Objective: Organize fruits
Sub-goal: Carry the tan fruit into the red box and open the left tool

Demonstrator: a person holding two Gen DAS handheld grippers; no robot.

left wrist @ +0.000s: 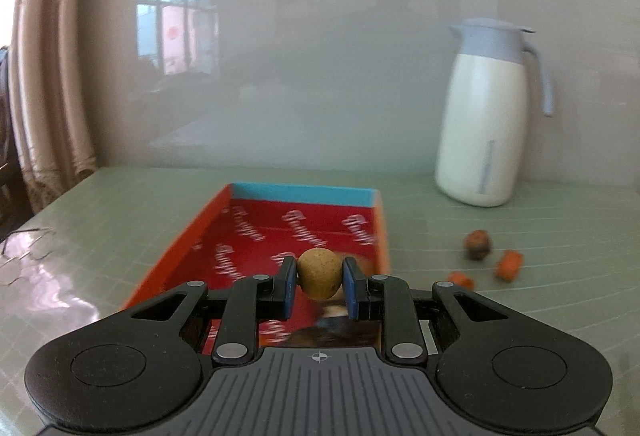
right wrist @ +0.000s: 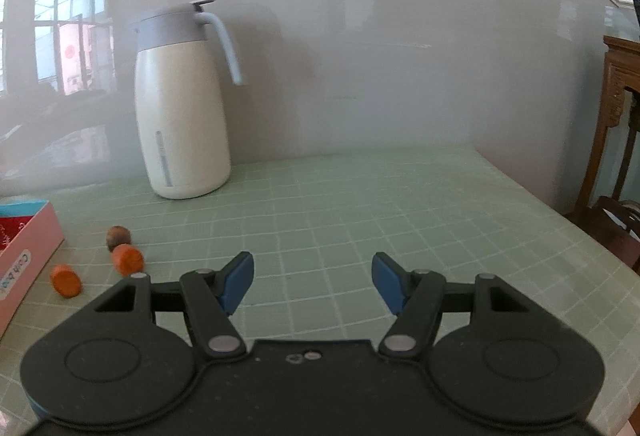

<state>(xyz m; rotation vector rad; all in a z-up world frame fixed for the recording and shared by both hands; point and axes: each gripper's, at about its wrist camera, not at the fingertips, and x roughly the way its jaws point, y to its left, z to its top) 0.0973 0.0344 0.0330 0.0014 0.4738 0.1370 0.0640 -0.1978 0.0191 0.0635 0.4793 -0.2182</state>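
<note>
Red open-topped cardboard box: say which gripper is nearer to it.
Left. The left gripper hangs over the red open-topped cardboard box, holding a round tan fruit. The right gripper is off to the box's right, past the orange pieces.

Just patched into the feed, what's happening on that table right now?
The left gripper is shut on a small tan round fruit, holding it above the red box. The right gripper stands open with nothing between its fingers, over bare green table. A brown round fruit and two orange pieces lie on the table beside the box, not yet picked up. A white jug stands by the wall.
</note>
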